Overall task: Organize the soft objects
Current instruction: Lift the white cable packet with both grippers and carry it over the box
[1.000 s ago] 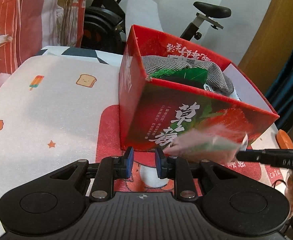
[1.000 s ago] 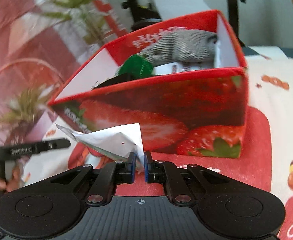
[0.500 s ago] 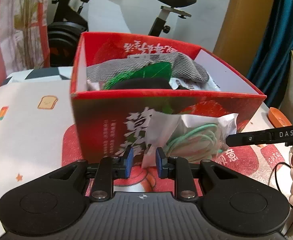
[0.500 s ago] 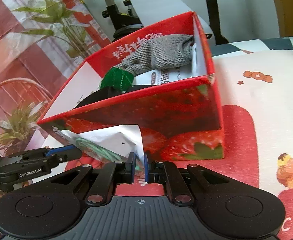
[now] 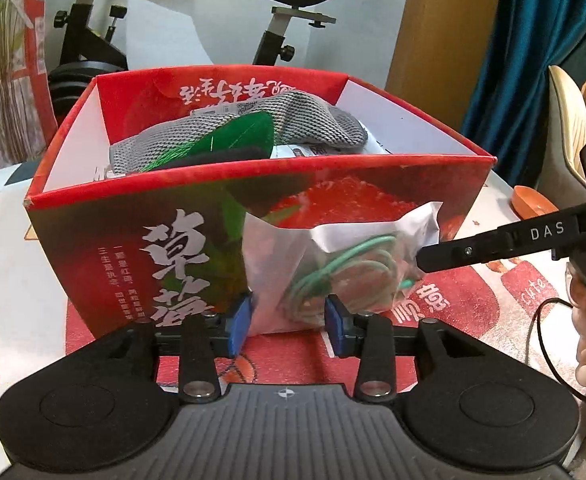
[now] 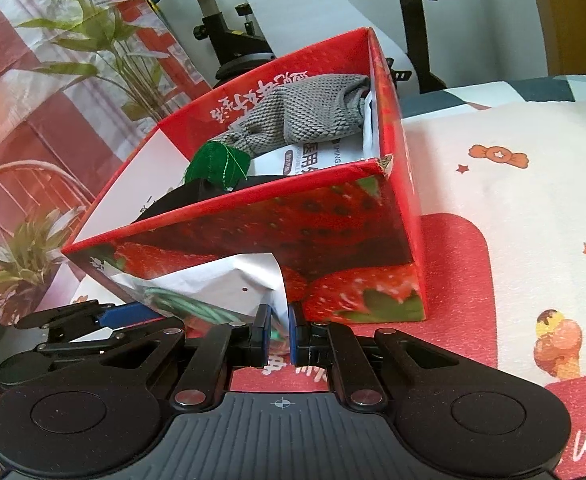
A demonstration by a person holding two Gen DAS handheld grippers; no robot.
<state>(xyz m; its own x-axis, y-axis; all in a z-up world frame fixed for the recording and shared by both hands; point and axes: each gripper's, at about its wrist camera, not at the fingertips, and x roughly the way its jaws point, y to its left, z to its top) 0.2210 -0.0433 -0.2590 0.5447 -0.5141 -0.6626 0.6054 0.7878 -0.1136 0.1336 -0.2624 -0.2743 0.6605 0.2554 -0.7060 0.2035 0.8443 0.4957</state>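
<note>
Before the red box (image 5: 173,248): bag (image 5: 333,268) held, left jaws newly spread.
Right hand-held gripper (image 6: 279,330) pinching bag corner; left hand-held gripper (image 5: 289,318) now wider than a second ago, straddling bag, unclamped; likely readying regrip before boxing.

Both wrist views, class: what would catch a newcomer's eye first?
The big red strawberry box fills the middle, with a grey knit cloth and a green piece piled inside. In front of it, the right claw pinches a clear bag of green cord, whose lower edge sits between the open left claw.
</note>
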